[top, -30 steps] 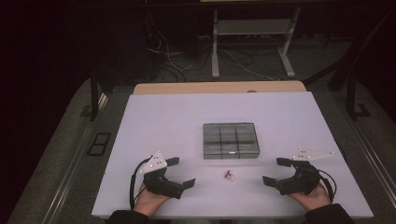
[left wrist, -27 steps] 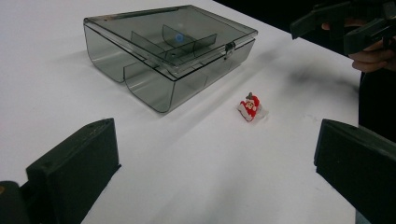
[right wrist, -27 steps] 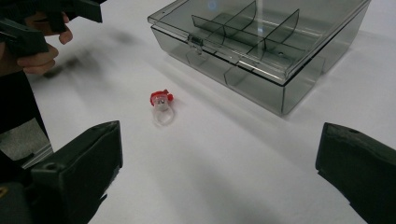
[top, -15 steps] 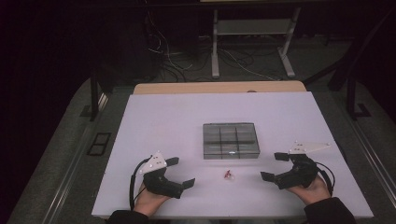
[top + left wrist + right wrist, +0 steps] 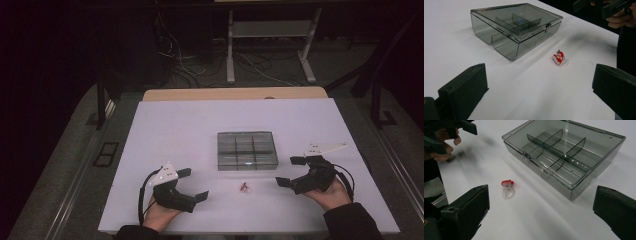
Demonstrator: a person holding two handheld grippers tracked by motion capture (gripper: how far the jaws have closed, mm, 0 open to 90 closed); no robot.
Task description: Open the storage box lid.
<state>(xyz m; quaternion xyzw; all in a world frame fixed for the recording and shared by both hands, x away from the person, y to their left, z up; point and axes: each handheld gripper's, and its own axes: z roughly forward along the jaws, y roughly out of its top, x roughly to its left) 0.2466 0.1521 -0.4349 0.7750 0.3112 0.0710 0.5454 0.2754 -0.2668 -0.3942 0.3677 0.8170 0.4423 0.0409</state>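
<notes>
A smoky clear plastic box with inner dividers and its lid closed sits at the table's middle. A small red and white ring-like trinket lies on the table just in front of it. My left gripper rests open at the front left, its jaws wide apart and the trinket ahead of them. My right gripper stands open at the front right, pointed toward the trinket and the box. Both hold nothing.
The white table top ends at a wooden strip along the far side. Beyond it are a metal stand and loose cables on a dark floor. A hand and sleeve come in at the front right.
My right gripper has shifted left and a little away from the front edge, toward the box. The left gripper, box and trinket stay put.
</notes>
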